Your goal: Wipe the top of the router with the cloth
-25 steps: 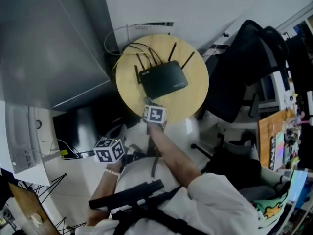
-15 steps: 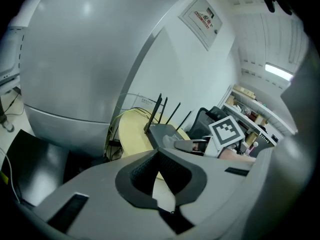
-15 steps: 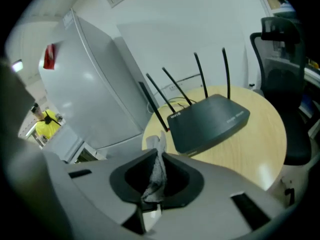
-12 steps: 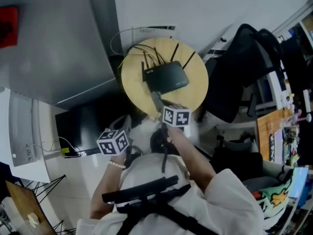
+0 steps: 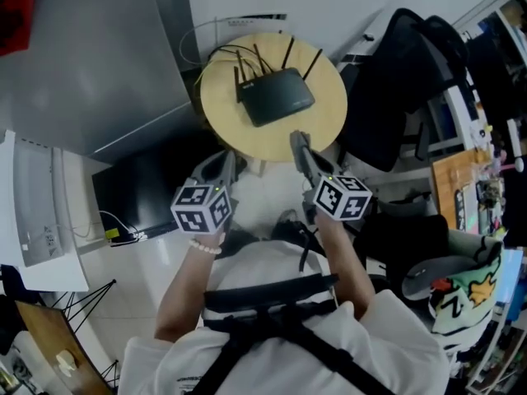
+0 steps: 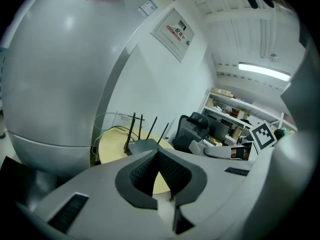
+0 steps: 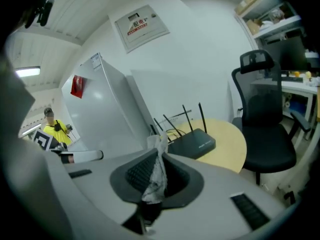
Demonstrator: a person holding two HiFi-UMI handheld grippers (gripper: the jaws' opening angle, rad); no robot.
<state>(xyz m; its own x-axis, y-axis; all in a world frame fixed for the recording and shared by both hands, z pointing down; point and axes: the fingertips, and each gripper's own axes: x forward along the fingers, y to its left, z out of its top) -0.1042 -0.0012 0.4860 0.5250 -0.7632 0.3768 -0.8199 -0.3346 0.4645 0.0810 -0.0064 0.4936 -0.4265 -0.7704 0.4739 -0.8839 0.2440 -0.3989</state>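
The black router with several upright antennas lies on the round wooden table. My right gripper hangs just short of the table's near edge, shut on a small pale cloth that sticks up between its pads. The right gripper view shows the router ahead of the right gripper, apart from the cloth. My left gripper is beside the table's near left edge, shut with nothing in it. In the left gripper view the router stands beyond the left gripper.
A tall grey cabinet stands left of the table. A black office chair is close on the right, seen as the chair in the right gripper view. Cables trail off the table's far side. A cluttered desk lies further right.
The right gripper with the cloth has moved right and back from the table's near edge. The left gripper has come up and forward beside it. The head view has shifted.
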